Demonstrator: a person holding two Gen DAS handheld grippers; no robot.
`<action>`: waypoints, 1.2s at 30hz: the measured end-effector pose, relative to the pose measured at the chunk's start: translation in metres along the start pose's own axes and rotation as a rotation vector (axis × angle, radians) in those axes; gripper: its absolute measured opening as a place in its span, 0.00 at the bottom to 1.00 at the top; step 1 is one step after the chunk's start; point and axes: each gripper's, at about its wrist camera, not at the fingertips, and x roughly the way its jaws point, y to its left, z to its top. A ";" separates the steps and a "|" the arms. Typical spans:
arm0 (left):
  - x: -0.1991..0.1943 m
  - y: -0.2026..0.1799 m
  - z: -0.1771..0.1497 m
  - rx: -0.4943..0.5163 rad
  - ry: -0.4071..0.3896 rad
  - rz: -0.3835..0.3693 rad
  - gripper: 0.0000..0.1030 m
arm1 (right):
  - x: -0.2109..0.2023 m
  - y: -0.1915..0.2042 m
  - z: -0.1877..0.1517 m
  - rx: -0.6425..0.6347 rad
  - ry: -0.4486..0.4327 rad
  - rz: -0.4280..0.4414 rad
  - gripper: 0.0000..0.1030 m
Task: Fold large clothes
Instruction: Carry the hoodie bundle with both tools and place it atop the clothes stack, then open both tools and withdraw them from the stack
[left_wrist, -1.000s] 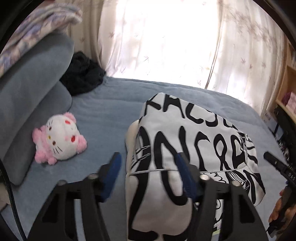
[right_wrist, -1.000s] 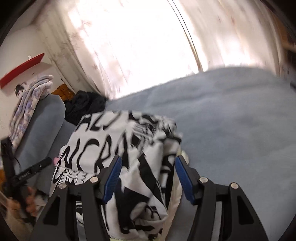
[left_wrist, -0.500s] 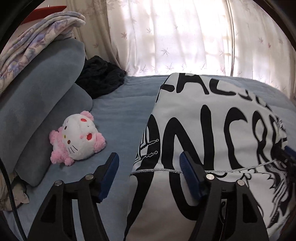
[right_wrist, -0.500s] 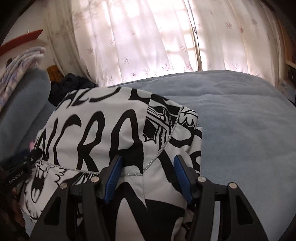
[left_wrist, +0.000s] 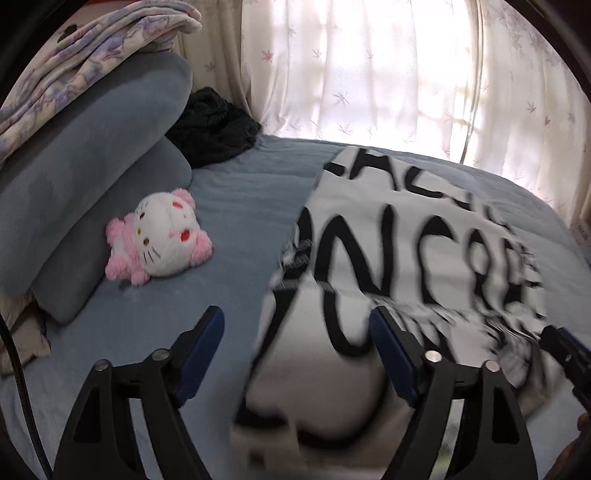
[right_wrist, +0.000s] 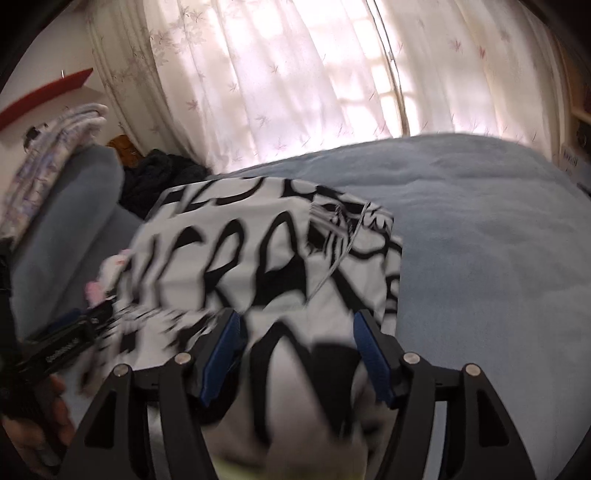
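Observation:
A white garment (left_wrist: 399, 236) with big black lettering lies spread on the blue bed (left_wrist: 240, 192), blurred near the grippers. My left gripper (left_wrist: 299, 350) hangs over its near left edge. Its jaws are opening; one finger is over the cloth, the other over bare bed, and no pad presses the fabric. In the right wrist view the garment (right_wrist: 258, 240) runs between the fingers of my right gripper (right_wrist: 297, 347). Those jaws are opening too, with loose cloth between them. Each gripper shows at the edge of the other's view, with a hand (right_wrist: 37, 424) on it.
A pink and white plush toy (left_wrist: 159, 240) leans on grey-blue pillows (left_wrist: 92, 184) at the left. A patterned blanket (left_wrist: 74, 66) lies on top of them, a dark garment (left_wrist: 214, 129) behind. Sheer curtains (left_wrist: 369, 74) close the far side. Bare bed (right_wrist: 480, 240) stretches to the right.
The garment, bunched and raised a second ago, has come down and spread flat on the bed. Both grippers sank with it, and the left jaws stand visibly wider apart.

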 end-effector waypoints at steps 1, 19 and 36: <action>-0.012 -0.003 -0.002 0.001 0.006 -0.012 0.79 | -0.012 0.001 0.000 0.000 0.013 0.009 0.63; -0.284 -0.066 -0.079 0.114 -0.021 -0.050 0.89 | -0.285 -0.020 -0.054 -0.010 0.049 0.004 0.70; -0.368 -0.122 -0.240 0.156 0.050 -0.222 0.89 | -0.402 -0.073 -0.201 -0.097 0.089 -0.105 0.70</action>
